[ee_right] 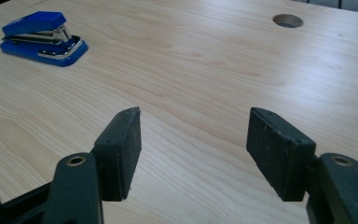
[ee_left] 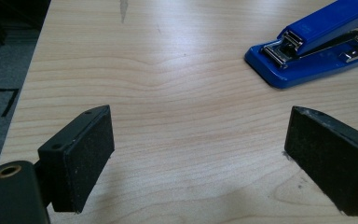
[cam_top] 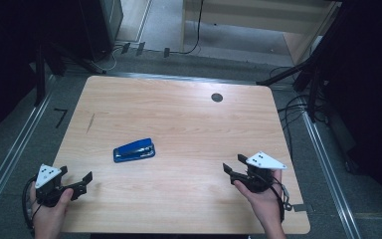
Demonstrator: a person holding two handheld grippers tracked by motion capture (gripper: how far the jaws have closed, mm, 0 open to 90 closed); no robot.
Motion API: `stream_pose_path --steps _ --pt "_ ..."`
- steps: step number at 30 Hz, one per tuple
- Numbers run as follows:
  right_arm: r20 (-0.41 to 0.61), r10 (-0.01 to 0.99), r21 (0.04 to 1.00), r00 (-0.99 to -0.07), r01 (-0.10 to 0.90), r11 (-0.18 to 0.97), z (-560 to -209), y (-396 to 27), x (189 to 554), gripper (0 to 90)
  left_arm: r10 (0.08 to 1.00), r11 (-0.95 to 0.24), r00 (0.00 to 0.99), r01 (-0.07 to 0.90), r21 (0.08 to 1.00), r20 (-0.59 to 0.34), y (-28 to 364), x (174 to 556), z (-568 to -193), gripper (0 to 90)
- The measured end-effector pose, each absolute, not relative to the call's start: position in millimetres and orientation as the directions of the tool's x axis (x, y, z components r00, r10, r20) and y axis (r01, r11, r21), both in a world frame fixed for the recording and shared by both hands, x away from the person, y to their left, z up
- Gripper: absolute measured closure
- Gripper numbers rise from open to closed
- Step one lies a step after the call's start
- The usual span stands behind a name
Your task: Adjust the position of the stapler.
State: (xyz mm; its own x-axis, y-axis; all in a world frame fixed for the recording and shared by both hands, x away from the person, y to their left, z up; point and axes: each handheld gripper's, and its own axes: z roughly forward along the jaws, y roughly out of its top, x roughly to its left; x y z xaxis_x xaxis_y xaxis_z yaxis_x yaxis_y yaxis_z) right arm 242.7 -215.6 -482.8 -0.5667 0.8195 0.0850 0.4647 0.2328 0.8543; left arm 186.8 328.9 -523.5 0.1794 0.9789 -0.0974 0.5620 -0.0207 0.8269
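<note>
A blue stapler [cam_top: 134,150] lies flat on the wooden table [cam_top: 179,119], left of its middle. In the left gripper view the stapler [ee_left: 312,44] sits ahead at the upper right, its metal mouth facing the camera. In the right gripper view the stapler [ee_right: 42,38] is far off at the upper left. My left gripper [cam_top: 75,180] rests near the table's front left corner, open, with nothing between its pads [ee_left: 91,156]. My right gripper [cam_top: 234,166] sits at the front right, open too, its pads [ee_right: 123,149] apart over bare wood.
A round cable hole [cam_top: 217,97] is in the table's far right part, also seen as the hole [ee_right: 287,20] in the right gripper view. A dark scratch [cam_top: 90,123] marks the left side. Cables and stand legs lie on the floor around the table.
</note>
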Motion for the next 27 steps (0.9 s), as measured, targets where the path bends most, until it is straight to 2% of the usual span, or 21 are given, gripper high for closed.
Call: stream_pose_path --steps 9,27 --pt "0.036 0.731 0.835 -0.681 0.423 0.353 -472 -169 266 34.4 0.978 -0.021 0.182 0.569 0.822 -0.101 330 187 -523 9.0" --pt "0.026 0.595 0.805 -0.804 0.370 0.464 -453 -108 301 35.7 0.977 -0.021 0.185 0.566 0.824 -0.102 330 188 -523 9.1"
